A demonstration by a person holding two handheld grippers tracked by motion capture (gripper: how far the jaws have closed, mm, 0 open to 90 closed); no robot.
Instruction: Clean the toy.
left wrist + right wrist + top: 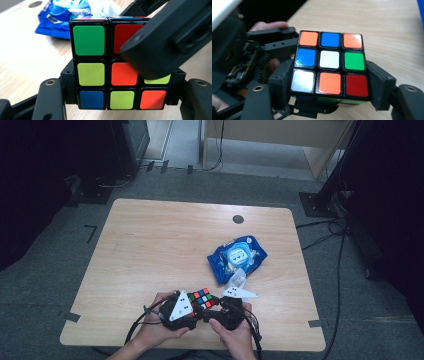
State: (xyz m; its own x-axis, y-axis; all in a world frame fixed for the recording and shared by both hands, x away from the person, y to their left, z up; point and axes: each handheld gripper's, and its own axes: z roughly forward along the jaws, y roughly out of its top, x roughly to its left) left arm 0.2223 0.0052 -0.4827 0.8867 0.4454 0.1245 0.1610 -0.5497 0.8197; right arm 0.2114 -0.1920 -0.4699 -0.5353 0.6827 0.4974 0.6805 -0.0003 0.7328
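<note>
Cube (202,298) sits near the front edge of the table (150,250), slightly right of centre, held between the two grippers. Stickers are scrambled.

Left gripper view: the facing side of the cube (117,67) shows green and red in the top row, yellow-green and orange in the middle, blue, yellow-green and orange at the bottom. The left gripper (120,100) has its jaws pressed against the bottom row on both sides; it grips the cube. A jaw of the other gripper crosses the upper right of this face and hides part of it.

Right gripper view: the facing side of the cube (329,63) reads orange, blue, orange; blue, white, green; white, orange, red. The right gripper (329,86) has its jaws clamped on the lowest row from both sides; it also grips the cube. Left gripper body and a fingertip lie behind, at left.

High view: left gripper (192,306) and right gripper (220,303) meet at the cube, each with a grey plate on top. Left hand (157,322) and right hand (235,332) come in from the bottom edge, cables trailing beside them.

A blue pack (237,257) lies on the table just beyond and right of the cube, apart from it. A dark round hole (238,219) is near the table's far edge. The table stands on grey carpet.
</note>
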